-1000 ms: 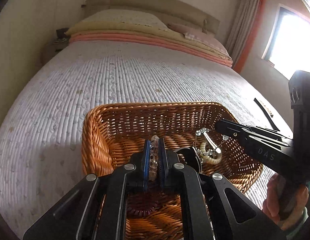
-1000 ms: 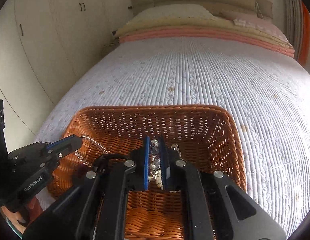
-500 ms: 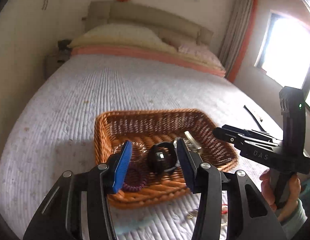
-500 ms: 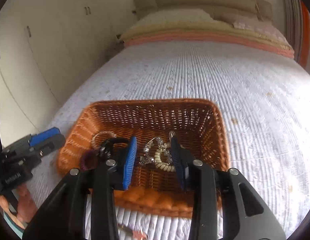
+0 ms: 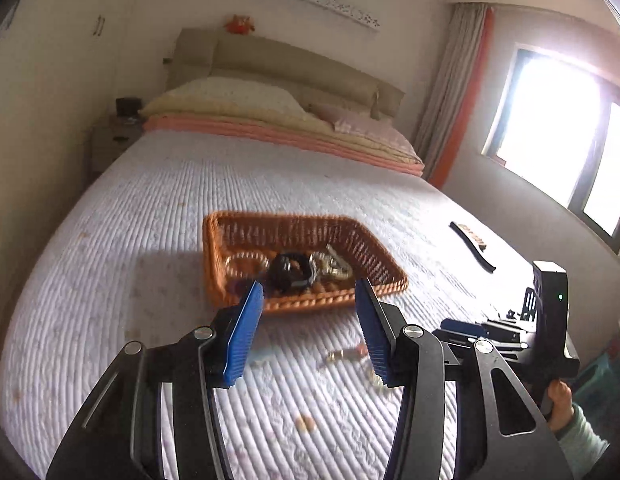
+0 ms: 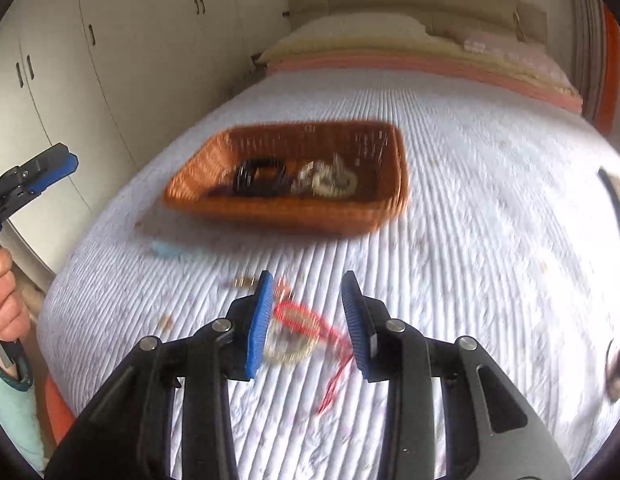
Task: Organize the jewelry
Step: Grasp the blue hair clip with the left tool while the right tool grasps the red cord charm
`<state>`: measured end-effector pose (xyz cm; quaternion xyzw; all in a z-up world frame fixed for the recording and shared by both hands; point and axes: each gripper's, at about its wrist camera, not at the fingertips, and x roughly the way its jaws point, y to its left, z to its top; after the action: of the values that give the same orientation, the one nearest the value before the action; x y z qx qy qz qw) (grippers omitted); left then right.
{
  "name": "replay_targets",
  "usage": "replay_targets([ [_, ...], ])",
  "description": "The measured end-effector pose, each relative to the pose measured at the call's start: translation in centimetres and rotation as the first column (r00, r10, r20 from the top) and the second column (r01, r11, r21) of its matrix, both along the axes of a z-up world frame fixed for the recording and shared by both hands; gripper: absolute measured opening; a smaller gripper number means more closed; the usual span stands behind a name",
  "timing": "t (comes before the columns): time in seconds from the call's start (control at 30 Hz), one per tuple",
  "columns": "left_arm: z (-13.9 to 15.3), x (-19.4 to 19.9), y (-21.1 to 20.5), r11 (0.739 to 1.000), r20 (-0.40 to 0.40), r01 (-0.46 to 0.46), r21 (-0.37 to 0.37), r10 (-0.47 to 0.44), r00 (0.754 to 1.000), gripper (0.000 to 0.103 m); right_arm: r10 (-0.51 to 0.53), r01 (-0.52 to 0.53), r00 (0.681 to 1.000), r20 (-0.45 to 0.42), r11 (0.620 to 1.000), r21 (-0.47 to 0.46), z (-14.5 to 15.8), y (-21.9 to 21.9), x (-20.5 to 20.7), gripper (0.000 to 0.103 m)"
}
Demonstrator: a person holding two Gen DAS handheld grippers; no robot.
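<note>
An orange wicker basket sits on the white quilted bed. In it lie a black bracelet, a cream beaded piece with silver clips and a clear bead bracelet. My left gripper is open and empty, held above the quilt in front of the basket. My right gripper is open and empty, above a red cord piece with gold beads lying on the quilt. Small gold pieces lie nearby.
A black strap lies on the quilt at the right. A pale blue item lies in front of the basket. A dark item sits at the right edge. Pillows and a headboard are far back; wardrobes stand left.
Both grippers opened and dropped their jewelry into the basket, then pulled back and up toward the near edge of the bed. The right one now hangs over the red cord piece.
</note>
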<state>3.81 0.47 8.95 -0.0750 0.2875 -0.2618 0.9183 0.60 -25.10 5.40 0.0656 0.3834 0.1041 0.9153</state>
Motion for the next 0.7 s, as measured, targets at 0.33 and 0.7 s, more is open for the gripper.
replay_targets([
  [0.33, -7.5, 2.0, 2.8, 1.000, -0.176, -0.019, 0.020, 0.023, 0.984, 0.047, -0.057, 0.055, 0.996, -0.071, 0.998, -0.037, -4.4, 1.1, -1.4, 0.026],
  [0.7, -10.6, 8.7, 2.1, 0.995, -0.261, 0.027, 0.095, -0.001, 0.965, 0.045, -0.032, 0.035, 0.987, -0.157, 0.999, 0.016, -6.4, -1.5, 2.7, 0.026],
])
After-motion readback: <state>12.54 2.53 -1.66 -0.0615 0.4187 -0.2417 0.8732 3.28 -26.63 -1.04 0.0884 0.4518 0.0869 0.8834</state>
